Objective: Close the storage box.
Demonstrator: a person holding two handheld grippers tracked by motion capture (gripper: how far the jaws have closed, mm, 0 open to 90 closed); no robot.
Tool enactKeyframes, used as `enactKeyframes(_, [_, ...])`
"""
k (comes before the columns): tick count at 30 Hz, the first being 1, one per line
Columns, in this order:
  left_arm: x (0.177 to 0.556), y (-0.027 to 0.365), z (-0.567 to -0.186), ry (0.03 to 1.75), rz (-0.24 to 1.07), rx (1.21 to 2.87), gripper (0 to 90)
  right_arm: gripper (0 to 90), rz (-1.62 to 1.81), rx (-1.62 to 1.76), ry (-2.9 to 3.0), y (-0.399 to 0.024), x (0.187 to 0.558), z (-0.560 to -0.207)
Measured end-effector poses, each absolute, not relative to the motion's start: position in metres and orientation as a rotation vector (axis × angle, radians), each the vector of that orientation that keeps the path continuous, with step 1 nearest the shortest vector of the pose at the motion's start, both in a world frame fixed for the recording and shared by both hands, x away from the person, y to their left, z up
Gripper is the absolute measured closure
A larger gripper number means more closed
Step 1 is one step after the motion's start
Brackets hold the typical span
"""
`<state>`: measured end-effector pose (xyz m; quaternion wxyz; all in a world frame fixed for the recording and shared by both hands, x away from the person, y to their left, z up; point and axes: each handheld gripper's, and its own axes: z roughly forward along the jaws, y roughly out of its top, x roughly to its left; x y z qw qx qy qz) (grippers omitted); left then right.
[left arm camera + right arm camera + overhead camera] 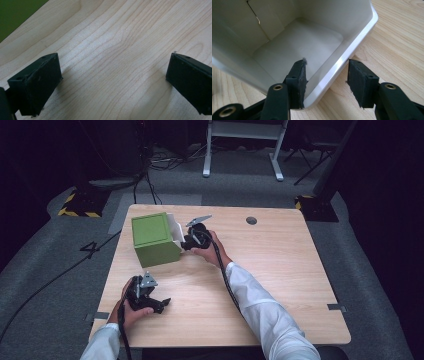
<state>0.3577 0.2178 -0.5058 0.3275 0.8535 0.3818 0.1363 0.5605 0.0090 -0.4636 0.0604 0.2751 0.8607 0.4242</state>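
right claw straddling the smooth white rim of the green box, not clamped, left claw wide open, empty, over woodgrain tabletop

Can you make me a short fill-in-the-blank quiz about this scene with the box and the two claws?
1. The box is ____ outside and white inside.
2. The right claw straddles the box's ____, one jaw inside and one outside.
3. The left claw is ____, with bare table between its jaws.

Missing words: green; wall; open
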Motion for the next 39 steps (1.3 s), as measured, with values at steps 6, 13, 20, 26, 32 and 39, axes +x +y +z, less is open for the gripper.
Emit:
enactKeyframes(6, [0.358, 0.218, -0.506, 1.001, 0.356, 2.235, 0.2, 45.8, 1.311, 0.807, 2.627, 0.012, 0.559, -0.463])
enactKeyframes(13, [0.358, 0.218, -0.506, 1.0, 0.357, 2.235, 0.2, 44.6, 1.322, 0.764, 2.646, 0.016, 0.557, -0.463])
enactKeyframes(20, [0.358, 0.218, -0.506, 1.001, 0.357, 2.235, 0.2, 42.9, 1.318, 0.765, 2.654, 0.021, 0.557, -0.465])
enactKeyframes(26, [0.357, 0.218, -0.506, 1.002, 0.359, 2.234, 0.3, 43.0, 1.307, 0.744, 2.664, 0.021, 0.557, -0.463])
enactKeyframes(32, [0.358, 0.218, -0.506, 1.001, 0.359, 2.233, 0.3, 33.7, 1.309, 0.781, 2.631, 0.007, 0.555, -0.455])
enactKeyframes(39, [0.358, 0.218, -0.506, 1.002, 0.357, 2.234, 0.3, 30.4, 1.26, 0.778, 2.553, -0.022, 0.552, -0.441])
